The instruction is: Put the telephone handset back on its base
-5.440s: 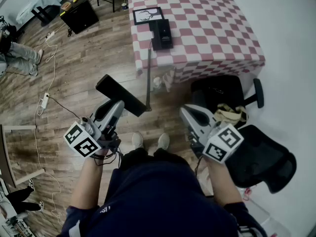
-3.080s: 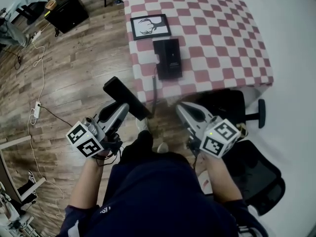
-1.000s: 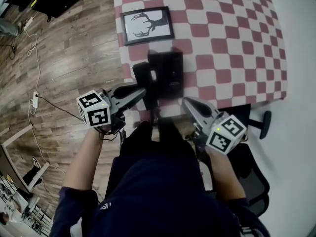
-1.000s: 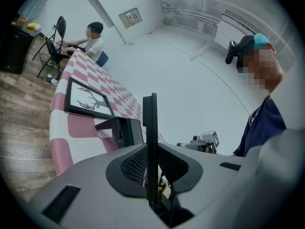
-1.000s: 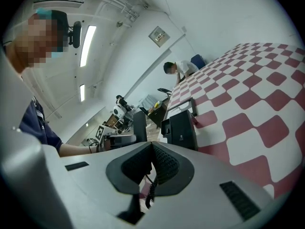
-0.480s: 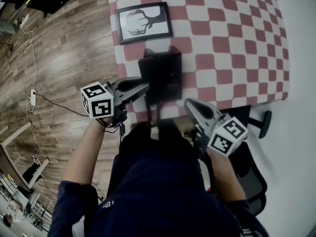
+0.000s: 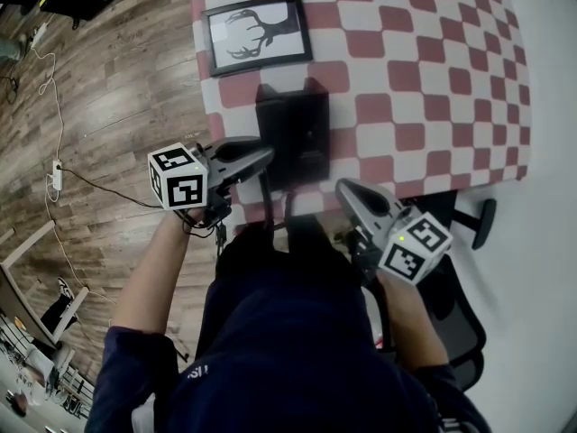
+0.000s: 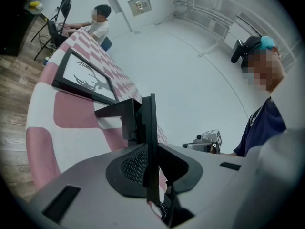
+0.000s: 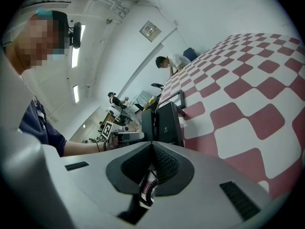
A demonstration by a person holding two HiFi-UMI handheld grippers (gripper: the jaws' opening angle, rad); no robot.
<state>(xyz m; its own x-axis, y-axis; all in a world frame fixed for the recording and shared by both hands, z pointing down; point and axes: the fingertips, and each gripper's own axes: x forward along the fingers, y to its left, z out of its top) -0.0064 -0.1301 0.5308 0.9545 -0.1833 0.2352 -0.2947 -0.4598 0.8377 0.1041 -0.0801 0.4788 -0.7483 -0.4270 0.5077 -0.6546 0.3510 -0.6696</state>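
Observation:
The black telephone base (image 7: pixel 302 133) lies near the front edge of the red-and-white checkered table (image 7: pixel 424 70). My left gripper (image 7: pixel 263 157) is shut on the black handset (image 7: pixel 269 129), which hangs over the base's left side. In the left gripper view the handset (image 8: pixel 150 128) stands edge-on between the pads of that gripper (image 8: pixel 151 148), and its coiled cord (image 8: pixel 164 210) trails below. My right gripper (image 7: pixel 344 188) is shut and holds nothing, just off the table edge to the right of the base. The right gripper view shows the base (image 9: pixel 167 120), the handset (image 9: pixel 146 120) and the hanging cord (image 9: pixel 147 190).
A framed deer picture (image 7: pixel 255 27) lies on the table just beyond the base. A black office chair (image 7: pixel 460 278) stands at my right. Wooden floor with a cable and power strip (image 7: pixel 56 174) is at the left. A person (image 9: pixel 169 61) sits at the table's far end.
My left gripper has carried the handset rightward from beside the base to over its left side. The right gripper has stayed shut at the table edge.

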